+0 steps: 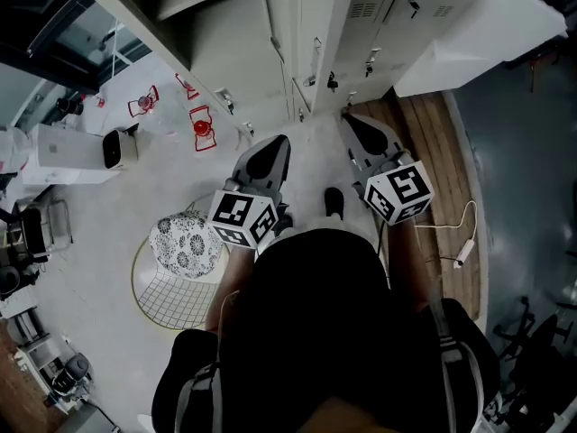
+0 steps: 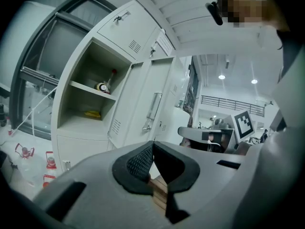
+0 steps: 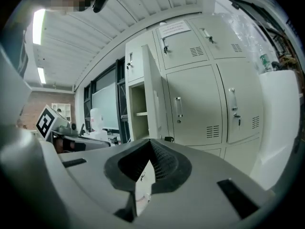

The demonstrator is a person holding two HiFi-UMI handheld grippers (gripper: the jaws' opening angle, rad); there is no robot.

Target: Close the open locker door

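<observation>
The open locker door (image 1: 306, 34) stands out from a bank of pale grey lockers (image 1: 388, 7), ahead of me. In the left gripper view the door (image 2: 152, 104) shows its handle side, next to the open compartment (image 2: 90, 99), which holds a shelf, a bottle and a yellow item. In the right gripper view the door (image 3: 151, 97) appears nearly edge-on. My left gripper (image 1: 273, 147) and right gripper (image 1: 353, 124) are both held low, short of the lockers and apart from the door. Both are shut with nothing between the jaws, as the left gripper (image 2: 152, 144) and right gripper (image 3: 151, 143) views show.
A round wire stool with a patterned cushion (image 1: 185, 242) stands at my left. Red wire objects (image 1: 203, 126) lie on the floor near the lockers, and a white appliance (image 1: 63, 152) is further left. A wooden strip (image 1: 433, 142) and a cable with a plug strip (image 1: 460, 251) lie at right.
</observation>
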